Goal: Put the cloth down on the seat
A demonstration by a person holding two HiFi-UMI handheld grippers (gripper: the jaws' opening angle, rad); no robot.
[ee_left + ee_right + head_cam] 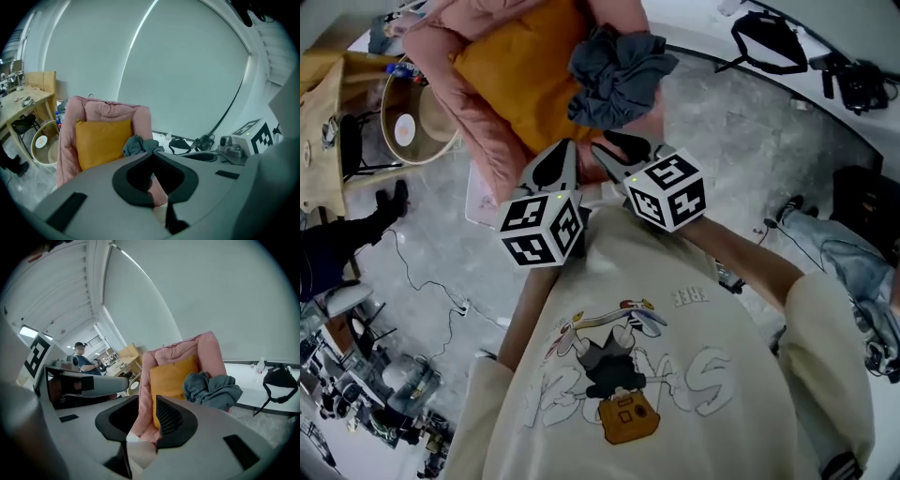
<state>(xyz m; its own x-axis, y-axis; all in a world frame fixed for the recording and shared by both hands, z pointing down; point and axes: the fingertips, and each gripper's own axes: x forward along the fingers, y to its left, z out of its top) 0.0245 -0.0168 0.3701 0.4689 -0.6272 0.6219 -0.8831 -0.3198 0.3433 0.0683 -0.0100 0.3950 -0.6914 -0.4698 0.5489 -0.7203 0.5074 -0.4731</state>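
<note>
Head view: the grey cloth is lying crumpled in the pink armchair, touching the orange cushion. The left gripper is hovering short of the chair with its jaws clenched on nothing. The right gripper is holding its jaws slightly parted and empty, clear of the cloth.

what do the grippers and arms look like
The left gripper and right gripper match: grey bodies, black jaws, and each carries a white cube with black square markers and a small green light. The person wears a cream printed top with loose cream sleeves.
</note>
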